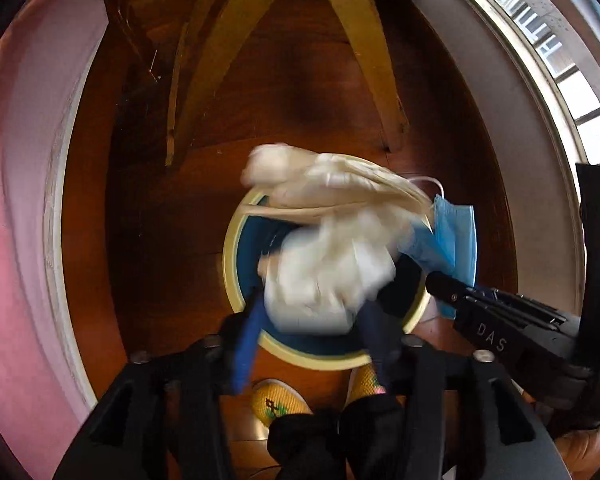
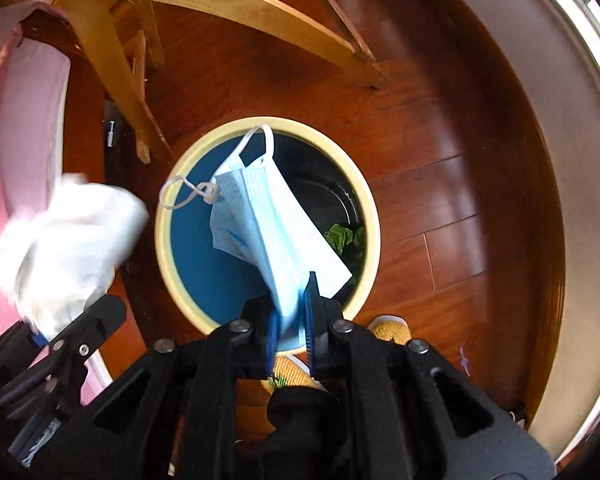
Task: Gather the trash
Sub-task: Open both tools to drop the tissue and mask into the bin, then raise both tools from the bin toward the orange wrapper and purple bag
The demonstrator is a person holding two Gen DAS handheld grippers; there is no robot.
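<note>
**Over the bin, one load let go and one pinched**

Here, nearest to me, my left hand-held gripper [image 1: 312,320] stood spread above the trash bin [image 1: 230,256], pointing down. The crumpled white paper wad [image 1: 328,264] lay between its blue pads [image 1: 246,344], blurred, and I judged it loose, not squeezed, since the pads stood wide of it. My right hand-held gripper [image 2: 292,320] was pressed together on the lower corner of the blue face mask [image 2: 268,216], so the mask hung over the bin's mouth with its ear loops [image 2: 188,194] dangling toward the rim. I held both things directly above the opening so that they would fall inside, not on the wooden floor [image 2: 440,184]. Deeper in the bin lay a green scrap [image 2: 344,238] against a dark liner. Beyond stood a wooden chair's legs [image 2: 112,80].
</note>
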